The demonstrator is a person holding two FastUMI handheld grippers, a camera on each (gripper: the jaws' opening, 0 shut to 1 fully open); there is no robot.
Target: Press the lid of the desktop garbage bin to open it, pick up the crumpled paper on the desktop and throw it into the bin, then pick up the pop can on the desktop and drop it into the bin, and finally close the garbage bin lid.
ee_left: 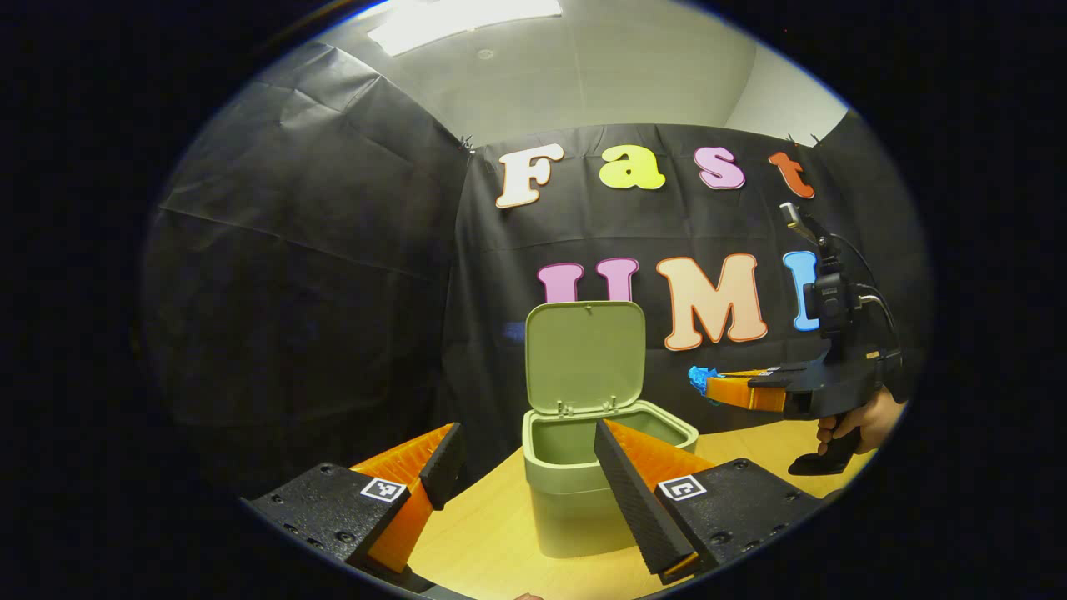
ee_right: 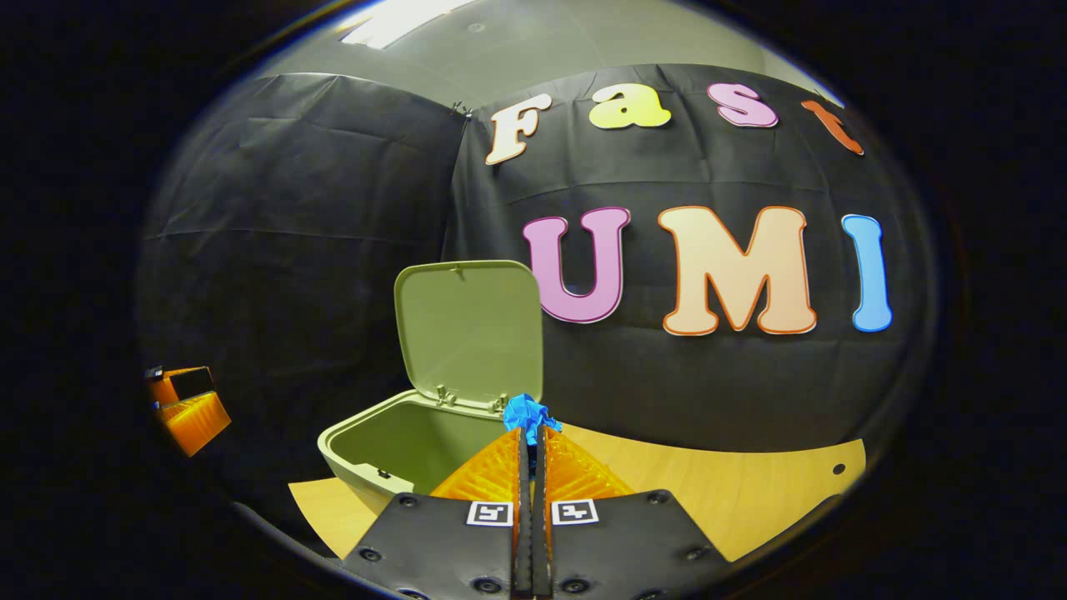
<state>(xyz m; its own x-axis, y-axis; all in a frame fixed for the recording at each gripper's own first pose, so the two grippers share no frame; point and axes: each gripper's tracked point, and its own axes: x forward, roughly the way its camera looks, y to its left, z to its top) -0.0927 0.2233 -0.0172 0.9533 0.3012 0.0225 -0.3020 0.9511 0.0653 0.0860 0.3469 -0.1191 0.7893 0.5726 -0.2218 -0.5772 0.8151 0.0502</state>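
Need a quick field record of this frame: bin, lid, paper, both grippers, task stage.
bin: green bin on wooden table
lid: lid open, standing upright
paper: blue crumpled paper pinched at the tips of the right gripper
paper position: in the air beside the bin's opening, not yet inside
left gripper: left gripper open, empty, fingers framing the bin
task stage: lid opened, paper picked up, drop pending

A light wood counter (ee_left: 492, 533) with a rounded far edge meets the black cloth wall. A pale green bin (ee_left: 575, 500) stands directly on it near that far edge, its hinged lid (ee_left: 585, 357) raised upright. In the right gripper view, the bare counter (ee_right: 708, 492) extends to the bin's (ee_right: 392, 450) right.
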